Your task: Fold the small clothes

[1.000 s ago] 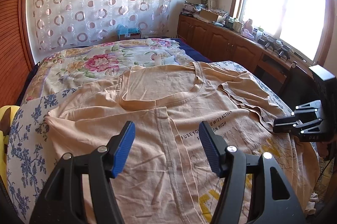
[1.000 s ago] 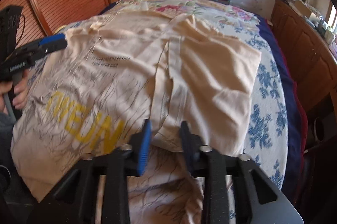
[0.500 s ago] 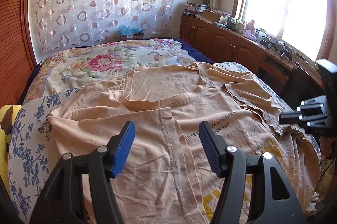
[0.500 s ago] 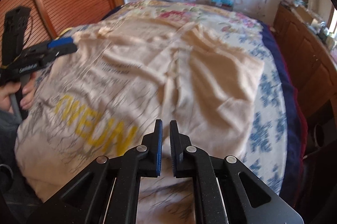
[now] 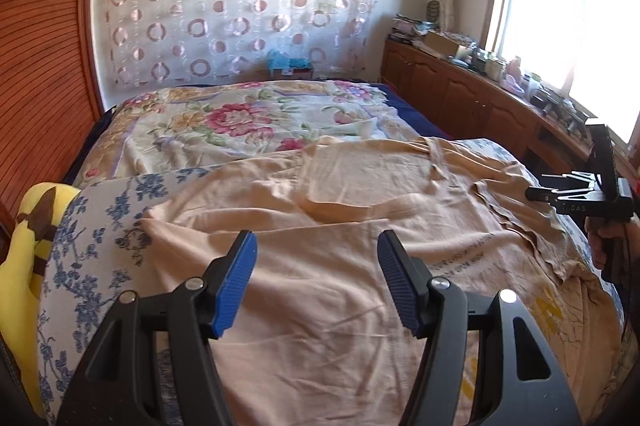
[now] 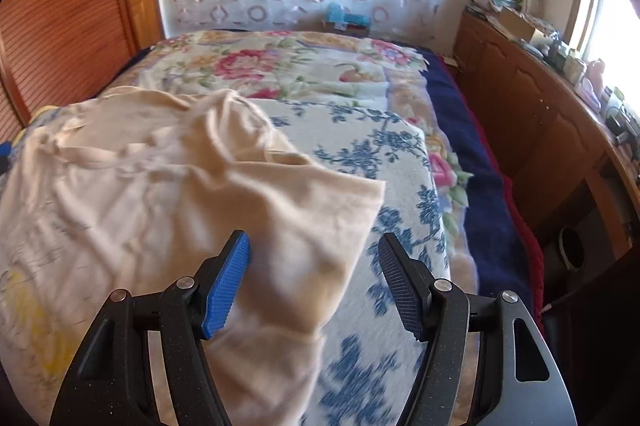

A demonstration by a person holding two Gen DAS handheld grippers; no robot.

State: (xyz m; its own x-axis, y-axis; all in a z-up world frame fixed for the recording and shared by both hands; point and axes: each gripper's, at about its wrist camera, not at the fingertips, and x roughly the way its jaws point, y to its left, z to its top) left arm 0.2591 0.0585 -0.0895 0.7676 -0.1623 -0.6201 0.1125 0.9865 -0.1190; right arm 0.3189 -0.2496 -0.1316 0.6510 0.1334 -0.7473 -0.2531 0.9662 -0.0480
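Note:
A beige T-shirt point(image 5: 360, 250) with yellow print lies spread and wrinkled on the bed, its neck toward the far side. My left gripper point(image 5: 316, 278) is open and empty, hovering just above the shirt's left half. My right gripper point(image 6: 314, 278) is open and empty above the shirt's right sleeve point(image 6: 304, 210), which lies on the blue-flowered blanket point(image 6: 384, 162). The right gripper also shows in the left wrist view point(image 5: 576, 192), at the shirt's right edge, held by a hand.
A floral bedspread point(image 5: 240, 122) covers the far half of the bed. A wooden cabinet point(image 5: 460, 94) with clutter runs along the right under the window. A wooden slatted wall point(image 5: 40, 86) is at the left. A yellow plush point(image 5: 24, 258) lies at the bed's left edge.
The right gripper closed half a second ago, then opened wide and swung right over the sleeve. The left gripper stayed open and shifted left, lower over the shirt.

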